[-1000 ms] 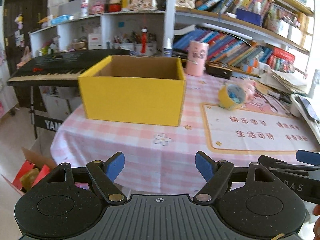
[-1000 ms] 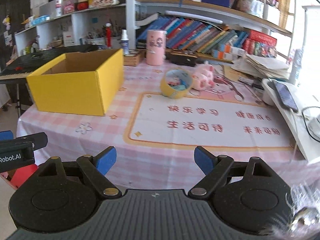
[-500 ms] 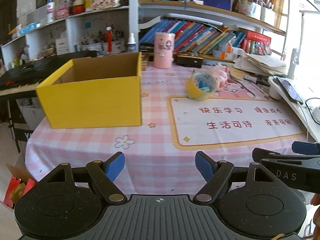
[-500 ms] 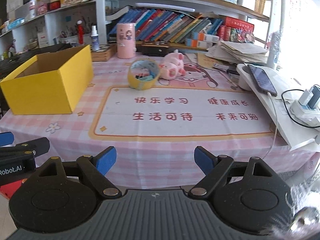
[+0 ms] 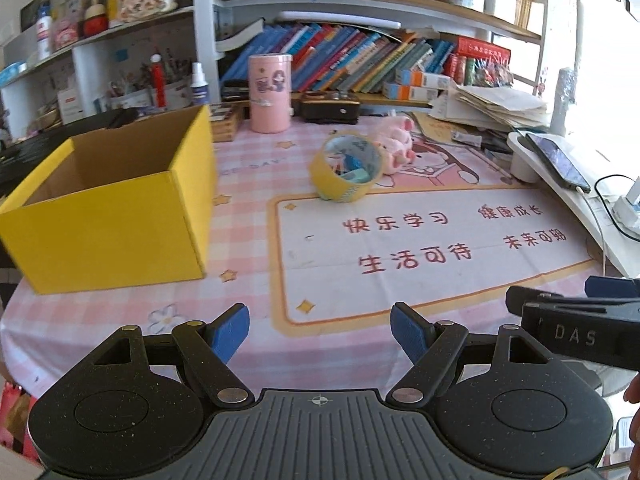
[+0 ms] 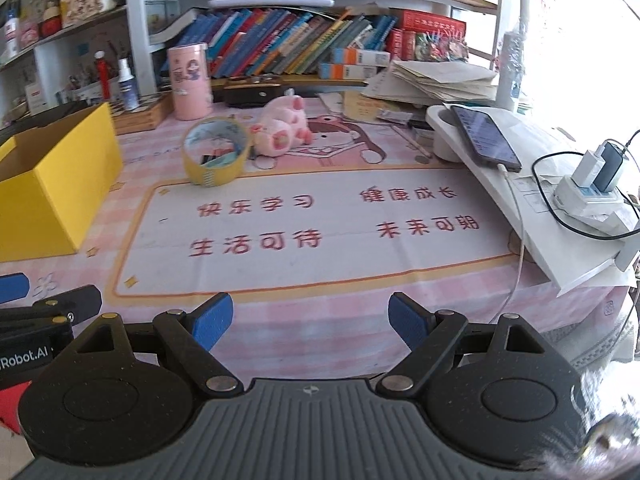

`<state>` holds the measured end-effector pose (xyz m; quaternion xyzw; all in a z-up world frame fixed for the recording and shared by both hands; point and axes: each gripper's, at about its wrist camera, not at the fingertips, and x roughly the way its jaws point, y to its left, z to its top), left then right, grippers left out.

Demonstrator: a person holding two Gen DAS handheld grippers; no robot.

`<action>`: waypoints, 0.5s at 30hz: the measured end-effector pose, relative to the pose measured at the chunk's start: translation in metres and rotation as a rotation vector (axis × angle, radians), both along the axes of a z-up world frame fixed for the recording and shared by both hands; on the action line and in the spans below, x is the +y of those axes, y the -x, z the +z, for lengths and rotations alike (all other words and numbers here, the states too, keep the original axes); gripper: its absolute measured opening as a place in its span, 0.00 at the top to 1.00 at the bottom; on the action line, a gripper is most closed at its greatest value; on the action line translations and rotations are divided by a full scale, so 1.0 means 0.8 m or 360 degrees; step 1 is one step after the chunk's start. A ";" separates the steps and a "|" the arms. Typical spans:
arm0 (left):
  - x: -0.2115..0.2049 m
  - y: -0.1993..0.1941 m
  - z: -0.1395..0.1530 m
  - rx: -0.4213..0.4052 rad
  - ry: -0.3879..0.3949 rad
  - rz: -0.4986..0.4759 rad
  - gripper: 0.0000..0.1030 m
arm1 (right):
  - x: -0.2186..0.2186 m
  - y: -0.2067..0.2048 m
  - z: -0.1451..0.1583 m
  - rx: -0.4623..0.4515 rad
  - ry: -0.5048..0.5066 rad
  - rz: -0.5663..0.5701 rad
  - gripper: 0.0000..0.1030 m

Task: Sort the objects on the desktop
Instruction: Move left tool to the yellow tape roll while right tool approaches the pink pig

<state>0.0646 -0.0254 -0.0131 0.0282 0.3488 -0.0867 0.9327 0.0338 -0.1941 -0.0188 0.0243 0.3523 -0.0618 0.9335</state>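
An open yellow cardboard box (image 5: 108,216) (image 6: 52,184) stands on the left of the pink checked table. A yellow tape roll (image 5: 346,170) (image 6: 216,156) lies on its side in the middle, with a pink plush pig (image 5: 394,140) (image 6: 282,130) just behind it. A pink cylinder tin (image 5: 270,94) (image 6: 190,82) stands further back. My left gripper (image 5: 320,330) is open and empty at the table's near edge. My right gripper (image 6: 310,318) is open and empty beside it, to the right.
A white mat with red characters (image 5: 420,240) (image 6: 312,224) covers the table's middle. A white stand with a phone (image 6: 484,138), a charger and cables (image 6: 592,184) lies on the right. Paper stacks (image 6: 436,80) and bookshelves (image 5: 360,60) are behind.
Both grippers have swung to the right and moved in towards the table; the box has shifted left in both views and the tape roll and pig look nearer. Both stay open.
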 end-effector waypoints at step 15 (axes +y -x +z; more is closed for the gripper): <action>-0.074 -0.087 -0.027 0.0086 -0.0036 0.0052 0.23 | -0.079 -0.091 -0.010 -0.0005 -0.0072 -0.0006 0.18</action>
